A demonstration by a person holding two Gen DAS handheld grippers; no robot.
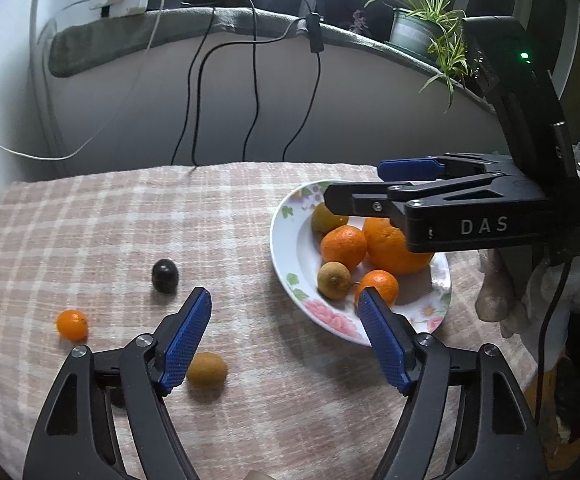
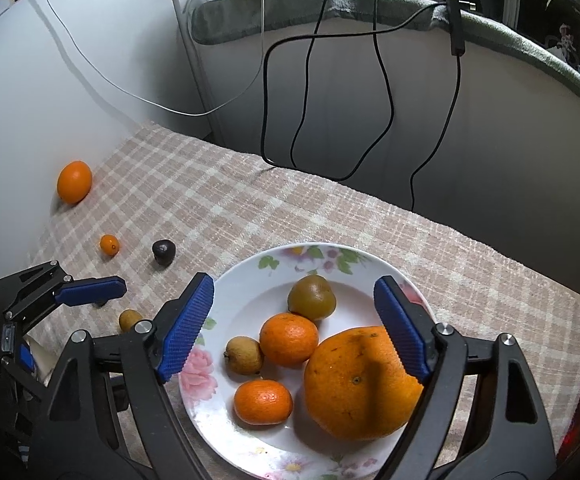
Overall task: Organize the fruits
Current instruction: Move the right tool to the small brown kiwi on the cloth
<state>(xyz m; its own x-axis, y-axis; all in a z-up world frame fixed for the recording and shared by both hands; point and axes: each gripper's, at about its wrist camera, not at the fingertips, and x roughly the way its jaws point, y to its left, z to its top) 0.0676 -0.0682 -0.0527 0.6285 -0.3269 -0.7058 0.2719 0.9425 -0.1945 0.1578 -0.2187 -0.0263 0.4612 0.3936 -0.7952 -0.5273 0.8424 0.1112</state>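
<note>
Five fruits are sitting in the floral plate (image 2: pixel 226 312): one big orange (image 2: pixel 353 384), two mandarins (image 2: pixel 288 339) and two brownish-green fruits (image 2: pixel 311 297). Four more are lying loose on the checked counter (image 2: pixel 329 216), well apart from the plate: one orange (image 2: pixel 74 182), one kumquat (image 2: pixel 109 245), one dark fruit (image 2: pixel 164 252) and one brown fruit (image 1: pixel 206 371). The left claw (image 1: pixel 284 312) is hanging wide open and holding nothing over the cloth. The right claw (image 2: pixel 293 296) is gaping empty above the plate.
</note>
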